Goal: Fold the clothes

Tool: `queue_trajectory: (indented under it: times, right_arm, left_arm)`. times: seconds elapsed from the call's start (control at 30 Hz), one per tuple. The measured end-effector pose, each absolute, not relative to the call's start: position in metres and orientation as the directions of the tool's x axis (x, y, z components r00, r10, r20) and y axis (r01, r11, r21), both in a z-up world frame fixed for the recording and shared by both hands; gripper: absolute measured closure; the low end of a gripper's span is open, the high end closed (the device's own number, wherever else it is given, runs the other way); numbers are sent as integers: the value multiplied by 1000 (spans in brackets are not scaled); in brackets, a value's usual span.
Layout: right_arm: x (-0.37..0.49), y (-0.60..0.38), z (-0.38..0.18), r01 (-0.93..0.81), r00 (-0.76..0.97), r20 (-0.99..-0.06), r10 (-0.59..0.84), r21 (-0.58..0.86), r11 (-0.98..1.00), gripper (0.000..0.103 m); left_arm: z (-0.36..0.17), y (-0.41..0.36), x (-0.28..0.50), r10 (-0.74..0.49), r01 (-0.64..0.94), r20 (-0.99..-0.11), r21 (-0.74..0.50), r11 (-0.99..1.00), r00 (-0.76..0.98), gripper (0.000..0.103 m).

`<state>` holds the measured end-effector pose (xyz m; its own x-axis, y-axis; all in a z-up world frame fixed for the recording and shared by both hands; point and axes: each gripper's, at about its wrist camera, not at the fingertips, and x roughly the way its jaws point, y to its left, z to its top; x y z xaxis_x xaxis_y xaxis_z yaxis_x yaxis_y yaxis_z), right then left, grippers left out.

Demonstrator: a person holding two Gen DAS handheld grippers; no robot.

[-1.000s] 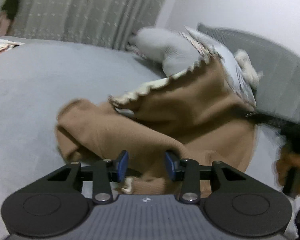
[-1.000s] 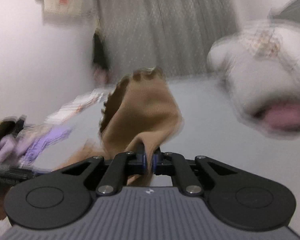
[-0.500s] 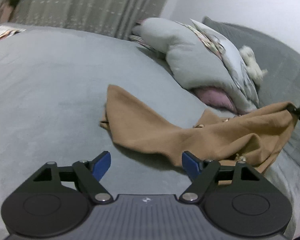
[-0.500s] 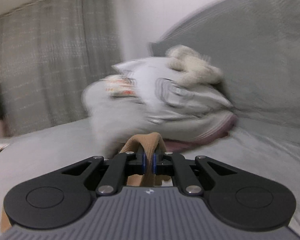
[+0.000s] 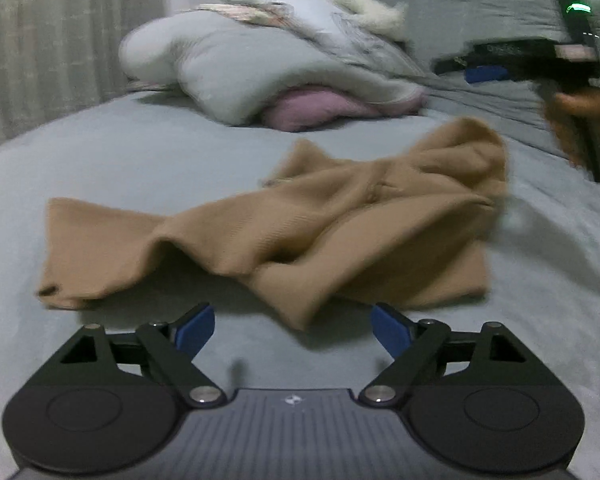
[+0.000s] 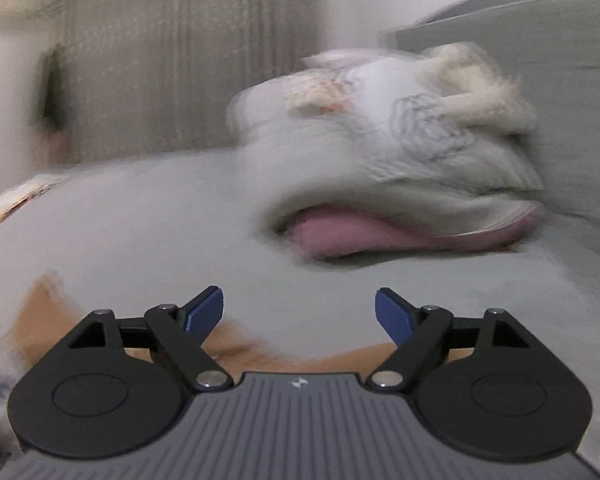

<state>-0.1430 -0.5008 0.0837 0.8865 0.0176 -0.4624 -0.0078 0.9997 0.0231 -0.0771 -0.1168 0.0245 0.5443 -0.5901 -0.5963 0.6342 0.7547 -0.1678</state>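
Note:
A tan knit garment [image 5: 300, 232] lies crumpled and spread across the grey bed [image 5: 140, 160]. My left gripper [image 5: 292, 330] is open and empty, just in front of the garment's near fold. My right gripper [image 6: 298, 314] is open and empty above the bed; the garment [image 6: 44, 320] shows only as tan patches low at the left and under the fingers. In the left wrist view the right gripper [image 5: 516, 64] appears blurred at the upper right, above the garment's far end.
A heap of grey and white bedding with a pink pillow [image 5: 312, 108] lies at the head of the bed, in front of a grey headboard [image 5: 460, 4]. A curtain [image 5: 60, 40] hangs at the left. Papers [image 6: 16, 196] lie at the bed's far left edge.
My right gripper has opened and let go of the garment, which dropped onto the bed. My left gripper stays open and has drawn closer to the garment.

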Motion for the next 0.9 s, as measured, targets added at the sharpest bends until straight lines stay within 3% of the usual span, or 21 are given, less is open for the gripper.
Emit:
queue_trajectory:
  times: [0.07,0.1,0.13,0.2,0.27,0.33,0.37,0.4,0.43,0.47,0.5,0.53,0.7,0.9]
  right_arm:
    - [-138,-482,78,-167,863,-486,139,-14,986,19]
    - [-139,-475,75,-236,847,-498,187,-38,971,19]
    - [-139,-468,72,-305,828,-510,233,-61,951,19]
    - [-141,-457,64,-456,760,-551,344,-76,887,19]
    - [-140,-449,55,-521,711,-595,375,-88,849,21]
    - [-136,-442,45,-549,680,-636,365,-111,829,28]
    - [-132,-438,38,-556,667,-661,346,-131,821,41]
    - [-128,-434,30,-552,666,-677,312,-167,817,55]
    - [-125,-430,21,-540,677,-686,267,-216,814,66]
    - [-121,-426,12,-527,686,-693,221,-264,808,85]
    - [-118,-422,3,-514,696,-697,175,-312,799,95]
    - [-123,-428,5,-486,729,-662,175,-319,814,96]
    - [-188,-505,59,-312,926,-258,275,-114,943,97]
    - [-266,-597,124,-219,949,278,152,228,949,97]
  left_arm:
    - [18,-102,-53,-653,564,-575,-360,743,493,12]
    - [6,-90,-32,-719,468,-545,-546,695,432,11]
    - [-4,-86,-18,-753,389,-529,-647,656,391,11]
    - [-18,-88,2,-765,275,-533,-723,633,362,11]
    - [-23,-94,7,-761,276,-531,-719,637,373,11]
    - [-25,-111,11,-768,341,-518,-693,635,377,11]
    - [-24,-118,13,-756,357,-516,-672,648,402,13]
    - [-23,-124,16,-745,370,-513,-652,661,426,18]
    - [-21,-128,20,-736,369,-504,-645,669,453,48]
    - [-17,-127,26,-741,352,-484,-667,656,465,76]
    - [-14,-123,32,-753,326,-456,-704,631,474,85]
    - [-9,-118,34,-760,306,-421,-734,606,495,93]
    - [52,-73,31,-762,352,-197,-797,491,617,95]
    - [117,-20,9,-733,419,42,-842,340,678,95]
